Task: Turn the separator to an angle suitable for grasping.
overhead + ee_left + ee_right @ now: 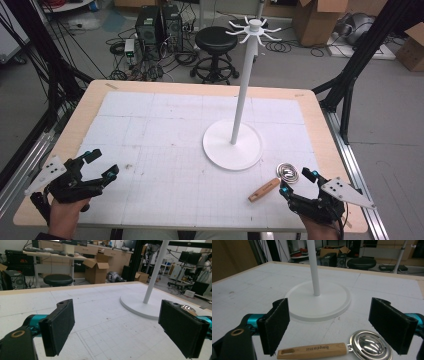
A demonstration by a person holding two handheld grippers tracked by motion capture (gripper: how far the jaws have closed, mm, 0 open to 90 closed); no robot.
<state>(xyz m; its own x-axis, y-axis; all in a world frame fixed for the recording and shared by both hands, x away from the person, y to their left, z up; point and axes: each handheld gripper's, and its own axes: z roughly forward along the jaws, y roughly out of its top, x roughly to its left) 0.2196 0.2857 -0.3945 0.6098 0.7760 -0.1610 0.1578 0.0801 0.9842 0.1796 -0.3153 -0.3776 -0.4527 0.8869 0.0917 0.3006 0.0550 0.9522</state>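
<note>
Left hand-held gripper sits at desk front-left, jaws spread, nothing btwn. Mid-desk: white stand w/ hooks up top, all bare. Strainer, wood handle + metal bowl, lies flat just right of stand base. Right hand-held gripper spread, hovering at it, not yet gripping. Looks like nothing done so far; pickup & prob. hanging left.
</note>
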